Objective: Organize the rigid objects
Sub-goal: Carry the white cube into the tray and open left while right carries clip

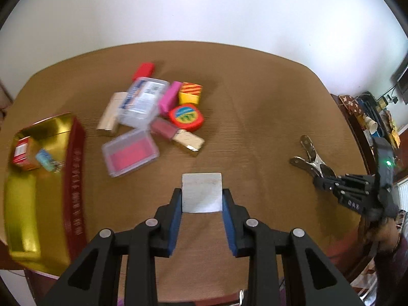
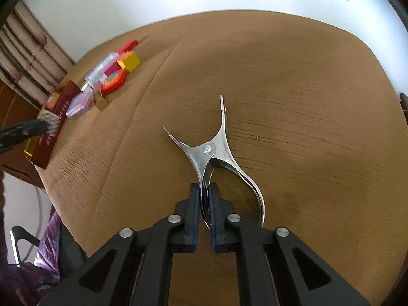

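L claw (image 1: 202, 199) clamped on a flat white square piece (image 1: 202, 192), pads pressing its two side edges, piece sticking out past the tips. Held above the brown tabletop (image 1: 255, 89), not resting, as far as I can tell.

R claw (image 2: 204, 201) closed on one handle of the metal tongs-type tool (image 2: 211, 153). Pads pinch the near handle loop; the other handle bows out to the claw's right, free. Tool's long axis runs straight ahead of the R claw, away from it, two thin tips splayed at the far end. It seems to lie on the table; lift can't be told.

Destination, prob: gold tray w/ dark red side (image 1: 38, 191). From the L claw it sits to the left and close, just beside the arm. Already has a couple small boxes at its far end. From the R claw it's far off, ahead-left, well apart.

Loose pile ahead-left of L claw, between claw and table's far edge: clear case w/ pink insert (image 1: 131, 153), clear labelled box (image 1: 142, 100), round red tin (image 1: 186, 117), yellow striped cube (image 1: 191, 93), gold box (image 1: 188, 142), others.

Key relation: L hand is the nearer one to the tray, so a short sideways carry left should place the white piece. R hand would need to cross the whole table w/ the tool. Risk: the tool's tips lead and could rake the pile.
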